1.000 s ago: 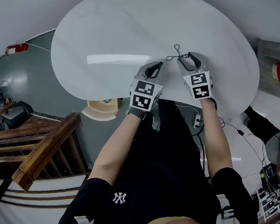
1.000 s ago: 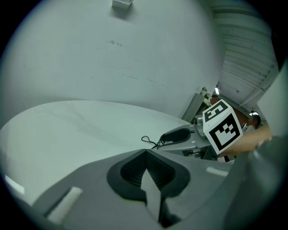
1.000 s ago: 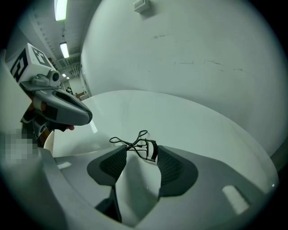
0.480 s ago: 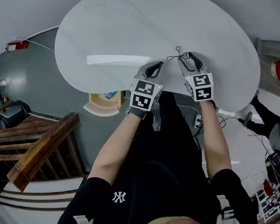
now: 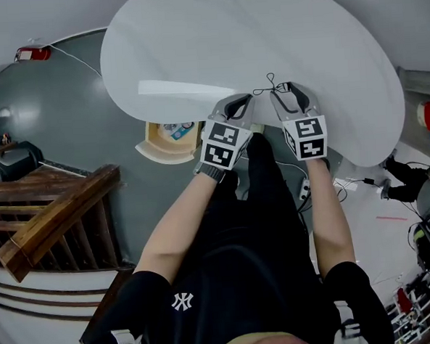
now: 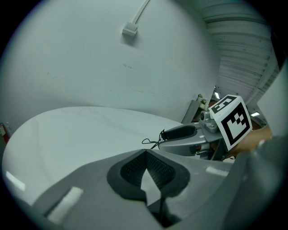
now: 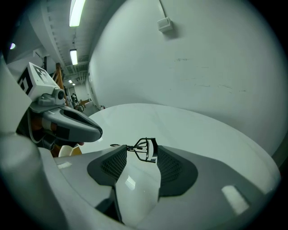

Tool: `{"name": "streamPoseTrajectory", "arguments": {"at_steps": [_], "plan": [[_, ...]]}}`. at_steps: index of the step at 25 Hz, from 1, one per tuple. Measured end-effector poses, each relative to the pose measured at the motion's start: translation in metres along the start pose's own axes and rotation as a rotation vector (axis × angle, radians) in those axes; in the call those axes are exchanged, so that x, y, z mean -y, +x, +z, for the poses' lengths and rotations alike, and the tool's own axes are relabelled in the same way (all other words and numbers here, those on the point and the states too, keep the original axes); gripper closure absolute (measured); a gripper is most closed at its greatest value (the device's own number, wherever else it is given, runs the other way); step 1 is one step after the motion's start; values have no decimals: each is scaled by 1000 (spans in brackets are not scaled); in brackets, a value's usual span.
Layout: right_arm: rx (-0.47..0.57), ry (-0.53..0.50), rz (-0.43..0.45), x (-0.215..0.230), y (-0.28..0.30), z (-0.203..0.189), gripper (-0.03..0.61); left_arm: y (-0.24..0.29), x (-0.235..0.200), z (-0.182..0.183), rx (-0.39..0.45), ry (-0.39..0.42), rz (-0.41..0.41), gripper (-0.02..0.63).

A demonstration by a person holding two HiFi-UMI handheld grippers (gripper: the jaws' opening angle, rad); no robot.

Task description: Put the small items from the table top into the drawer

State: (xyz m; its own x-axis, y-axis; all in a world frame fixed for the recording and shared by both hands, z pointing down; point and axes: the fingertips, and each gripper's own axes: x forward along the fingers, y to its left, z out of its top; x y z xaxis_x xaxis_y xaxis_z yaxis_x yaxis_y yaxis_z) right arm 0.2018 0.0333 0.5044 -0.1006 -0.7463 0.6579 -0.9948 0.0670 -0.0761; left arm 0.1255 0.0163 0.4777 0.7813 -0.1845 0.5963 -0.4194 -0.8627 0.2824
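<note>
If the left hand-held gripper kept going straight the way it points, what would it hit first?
Probably the bare white table top. The left hand-held gripper tilts down toward it with nothing visible in between; the right hand-held gripper sits off to one side. Depth is hard to judge.

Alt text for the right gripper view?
The right gripper holds a black wire eyelash curler crosswise between its jaw tips over a white table. The left gripper is at the left, with a pale wall behind.

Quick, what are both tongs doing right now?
Left tongs: closed, nothing in them.
Right tongs: holding a black eyelash curler at the tips.
</note>
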Motion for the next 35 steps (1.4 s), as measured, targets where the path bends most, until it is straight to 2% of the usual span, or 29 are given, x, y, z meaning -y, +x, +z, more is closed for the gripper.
{"name": "streamPoseTrajectory", "arguments": {"at_steps": [15,26,35], "plan": [[28,-85,103,-133,-9,-6,344,-104,-32,-62,57,-50,113,610],[18,-152,232,-238,6,-15,344,-175,-79,-108,91,-119,246,610],[-5,-195,304,-299,24,-29,344,-214,-105,-143,103,-174,316,610]]}}
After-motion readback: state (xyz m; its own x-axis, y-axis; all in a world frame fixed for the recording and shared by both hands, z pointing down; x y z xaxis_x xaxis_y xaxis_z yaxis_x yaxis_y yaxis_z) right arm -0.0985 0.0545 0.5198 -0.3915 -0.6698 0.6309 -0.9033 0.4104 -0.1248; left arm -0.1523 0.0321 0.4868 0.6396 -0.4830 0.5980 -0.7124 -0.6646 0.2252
